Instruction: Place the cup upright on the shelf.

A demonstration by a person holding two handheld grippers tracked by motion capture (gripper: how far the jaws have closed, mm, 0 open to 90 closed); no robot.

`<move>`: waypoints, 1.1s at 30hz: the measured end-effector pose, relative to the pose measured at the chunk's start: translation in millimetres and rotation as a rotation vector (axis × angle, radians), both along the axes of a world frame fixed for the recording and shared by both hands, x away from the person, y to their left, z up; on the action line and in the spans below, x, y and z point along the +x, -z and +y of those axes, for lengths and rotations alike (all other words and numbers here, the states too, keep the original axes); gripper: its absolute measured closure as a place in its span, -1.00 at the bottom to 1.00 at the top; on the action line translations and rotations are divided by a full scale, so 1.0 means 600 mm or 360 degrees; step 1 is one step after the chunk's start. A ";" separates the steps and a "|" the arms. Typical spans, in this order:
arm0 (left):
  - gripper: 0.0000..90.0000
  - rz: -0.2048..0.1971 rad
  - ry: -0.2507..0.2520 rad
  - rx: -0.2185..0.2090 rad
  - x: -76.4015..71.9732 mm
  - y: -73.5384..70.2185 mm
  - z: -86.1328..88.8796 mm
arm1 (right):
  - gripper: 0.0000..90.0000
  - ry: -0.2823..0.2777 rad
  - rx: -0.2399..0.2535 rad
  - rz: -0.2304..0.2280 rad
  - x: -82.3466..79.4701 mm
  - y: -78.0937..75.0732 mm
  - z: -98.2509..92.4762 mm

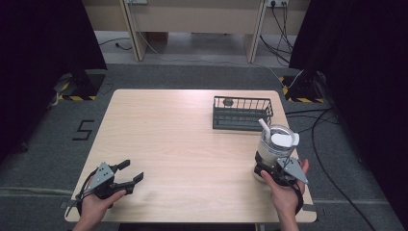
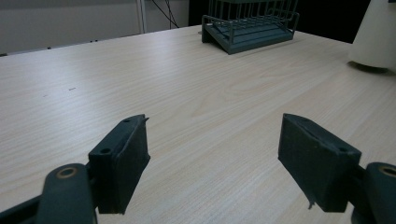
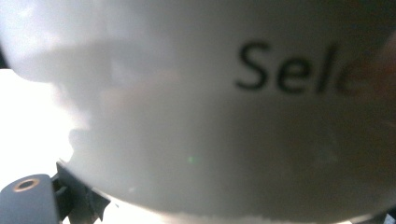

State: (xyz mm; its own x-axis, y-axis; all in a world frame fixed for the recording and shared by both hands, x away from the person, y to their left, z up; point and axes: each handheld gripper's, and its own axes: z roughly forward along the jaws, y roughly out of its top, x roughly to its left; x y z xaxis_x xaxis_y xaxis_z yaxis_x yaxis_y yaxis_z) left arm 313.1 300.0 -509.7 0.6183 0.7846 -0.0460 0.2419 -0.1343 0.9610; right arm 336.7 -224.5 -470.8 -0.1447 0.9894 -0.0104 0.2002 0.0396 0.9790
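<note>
A pale, translucent jug (image 1: 277, 142) with a white lid and spout stands near the table's right edge. My right gripper (image 1: 270, 169) is at its base with the jaws closed on it, held by a hand from the front. In the right gripper view the jug's wall (image 3: 210, 116) is pressed up close, with dark lettering on it, and one finger (image 3: 77, 198) touches it at lower left. My left gripper (image 1: 132, 170) rests open at the front left corner with nothing between its jaws (image 2: 210, 158). The jug (image 2: 376, 35) appears far right in the left gripper view.
A dark wire rack (image 1: 242, 113) sits at the back right of the light wooden table (image 1: 183, 144), just behind the jug, with a small grey object (image 1: 228, 101) in its far left corner. The rack (image 2: 252, 28) lies far ahead of the left gripper. Cables trail on the floor to the right.
</note>
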 end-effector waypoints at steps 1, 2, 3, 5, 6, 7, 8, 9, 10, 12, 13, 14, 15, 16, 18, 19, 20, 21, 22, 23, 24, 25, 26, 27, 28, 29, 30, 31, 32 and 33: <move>-0.47 0.0000 0.0000 -0.0001 0.000 0.000 0.000 | -0.77 0.0001 -0.0001 -0.0005 0.001 -0.002 0.000; -0.47 -0.0001 -0.0001 -0.0002 0.000 0.000 0.000 | -0.77 0.0001 -0.0003 -0.0007 0.001 -0.005 0.000; -0.47 -0.0002 -0.0002 -0.0003 0.000 0.000 0.000 | -0.77 -0.0003 -0.0001 -0.0018 0.003 -0.008 0.000; -0.47 -0.0003 -0.0002 -0.0004 0.000 -0.001 0.001 | -0.77 0.0004 0.0004 -0.0020 0.005 -0.012 0.001; -0.47 -0.0004 -0.0002 -0.0004 -0.001 -0.001 0.001 | -0.77 0.0002 0.0004 -0.0023 0.006 -0.014 0.001; -0.47 -0.0005 -0.0002 -0.0002 -0.001 -0.001 0.002 | -0.77 0.0005 0.0005 -0.0023 0.007 -0.017 0.001; -0.47 -0.0005 -0.0002 -0.0002 -0.001 -0.001 0.002 | -0.77 0.0005 0.0005 -0.0023 0.007 -0.017 0.001; -0.47 -0.0006 -0.0008 -0.0005 -0.001 -0.002 0.002 | -0.77 0.0007 0.0005 -0.0033 0.011 -0.022 0.002; -0.47 -0.0007 -0.0009 -0.0006 -0.001 -0.002 0.003 | -0.77 0.0005 0.0000 -0.0034 0.012 -0.023 0.002; -0.47 -0.0008 -0.0009 -0.0006 -0.001 -0.002 0.003 | -0.77 0.0007 0.0004 -0.0039 0.015 -0.028 0.004; -0.47 -0.0008 -0.0009 -0.0006 -0.001 -0.002 0.003 | -0.77 0.0007 0.0001 -0.0044 0.017 -0.030 0.004; -0.47 -0.0007 -0.0010 -0.0008 -0.001 -0.002 0.003 | -0.77 0.0007 0.0001 -0.0044 0.017 -0.030 0.004; -0.47 -0.0005 -0.0009 -0.0008 -0.001 -0.002 0.002 | -0.77 0.0008 -0.0003 -0.0045 0.018 -0.032 0.005; -0.47 -0.0004 -0.0008 -0.0008 -0.001 -0.002 0.002 | -0.77 0.0004 0.0001 -0.0052 0.022 -0.035 0.007; -0.47 -0.0002 -0.0006 -0.0012 -0.001 -0.001 0.002 | -0.77 0.0003 0.0006 -0.0055 0.025 -0.038 0.008; -0.47 -0.0003 -0.0007 -0.0012 -0.001 -0.001 0.002 | -0.77 0.0005 0.0002 -0.0059 0.027 -0.040 0.009; -0.47 -0.0003 -0.0007 -0.0014 -0.001 -0.002 0.002 | -0.77 0.0003 0.0008 -0.0059 0.029 -0.041 0.010; -0.47 -0.0003 -0.0009 -0.0015 -0.001 -0.002 0.003 | -0.77 0.0004 0.0003 -0.0065 0.031 -0.043 0.010; -0.47 -0.0003 -0.0009 -0.0015 -0.001 -0.002 0.003 | -0.77 0.0001 0.0010 -0.0066 0.032 -0.044 0.011; -0.47 -0.0005 -0.0012 -0.0021 -0.001 -0.002 0.003 | -0.77 0.0001 0.0008 -0.0070 0.035 -0.047 0.012; -0.47 -0.0005 -0.0012 -0.0021 -0.001 -0.002 0.003 | -0.77 -0.0001 0.0013 -0.0073 0.036 -0.048 0.013; -0.47 -0.0010 -0.0014 -0.0025 -0.001 -0.003 0.004 | -0.77 -0.0001 0.0015 -0.0072 0.038 -0.050 0.014; -0.47 -0.0011 -0.0014 -0.0024 -0.001 -0.003 0.004 | -0.77 -0.0002 0.0012 -0.0076 0.039 -0.051 0.014; -0.47 -0.0009 -0.0014 -0.0026 -0.001 -0.003 0.004 | -0.77 -0.0004 0.0010 -0.0077 0.041 -0.052 0.015; -0.47 -0.0007 -0.0013 -0.0027 -0.001 -0.002 0.003 | -0.77 -0.0003 0.0011 -0.0074 0.043 -0.053 0.016; -0.47 -0.0006 -0.0012 -0.0027 -0.001 -0.002 0.003 | -0.77 -0.0002 0.0012 -0.0075 0.044 -0.053 0.016; -0.47 -0.0006 -0.0011 -0.0027 -0.001 -0.002 0.003 | -0.77 -0.0003 0.0015 -0.0074 0.045 -0.054 0.016; -0.47 -0.0008 -0.0010 -0.0026 -0.001 -0.003 0.003 | -0.77 -0.0002 0.0018 -0.0074 0.047 -0.054 0.017; -0.47 -0.0011 -0.0010 -0.0025 -0.001 -0.003 0.003 | -0.77 0.0000 0.0020 -0.0077 0.048 -0.054 0.017; -0.47 -0.0012 -0.0010 -0.0026 -0.001 -0.003 0.003 | -0.77 -0.0001 0.0020 -0.0077 0.049 -0.054 0.018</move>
